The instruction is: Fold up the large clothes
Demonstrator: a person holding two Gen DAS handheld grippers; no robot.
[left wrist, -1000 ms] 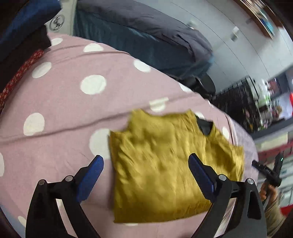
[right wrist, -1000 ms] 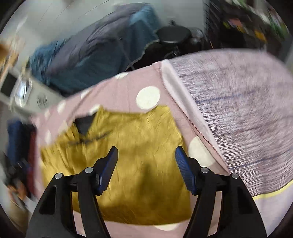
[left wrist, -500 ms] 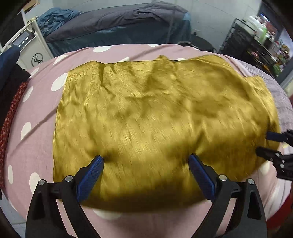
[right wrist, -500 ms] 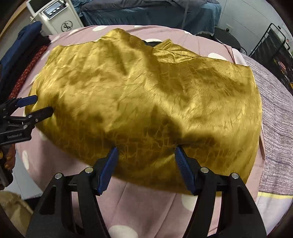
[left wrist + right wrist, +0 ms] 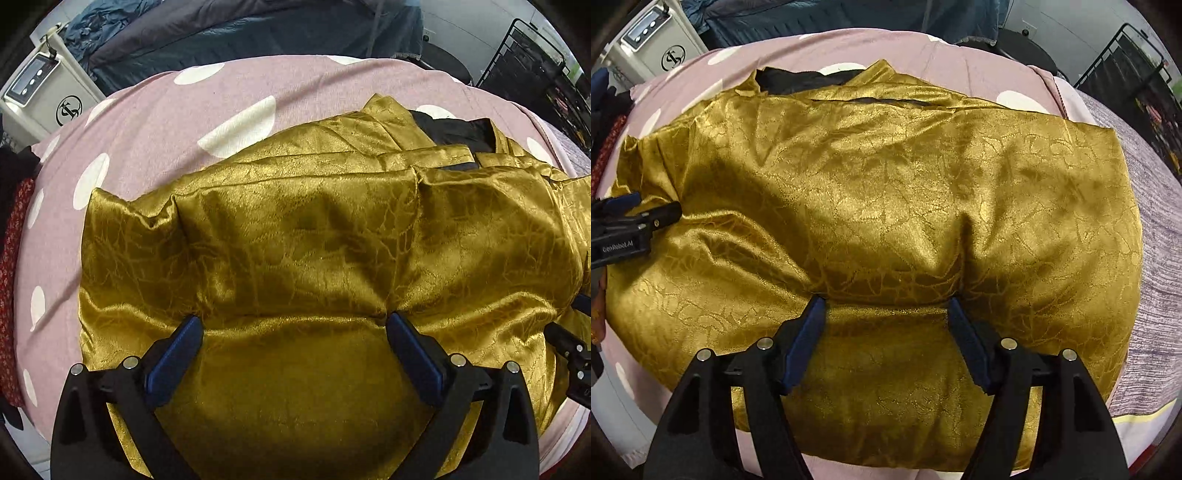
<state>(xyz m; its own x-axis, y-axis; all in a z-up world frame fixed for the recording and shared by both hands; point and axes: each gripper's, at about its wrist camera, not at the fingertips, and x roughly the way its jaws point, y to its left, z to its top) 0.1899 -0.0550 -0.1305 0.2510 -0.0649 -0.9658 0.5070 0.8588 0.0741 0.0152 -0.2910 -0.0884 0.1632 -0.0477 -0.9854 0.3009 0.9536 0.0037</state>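
A gold satin garment (image 5: pixel 314 236) with a black lining at its collar (image 5: pixel 454 129) lies folded on a pink polka-dot bedcover (image 5: pixel 147 122). My left gripper (image 5: pixel 293 319) points steeply down at the garment's near-left part. Its jaws are opening, both fingertips dent the cloth, and a band of fabric spans the gap. My right gripper (image 5: pixel 886 301) points straight down on the near-right part of the garment (image 5: pixel 886 192). Its jaws are also opening, with its tips sunk in the cloth. Each view shows the other gripper at its edge: the right gripper (image 5: pixel 569 343), the left gripper (image 5: pixel 628 218).
A white machine with a round logo (image 5: pixel 48 96) stands at the far left. Dark blue bedding (image 5: pixel 258 33) lies behind the bed. A black wire rack (image 5: pixel 535 66) is at the far right. Red patterned cloth (image 5: pixel 11 258) lies left, a grey-purple striped blanket (image 5: pixel 1152 221) right.
Both grippers have come down from above the bed onto the gold garment. Their fingertips now press into the cloth, and the jaws stand a little wider.
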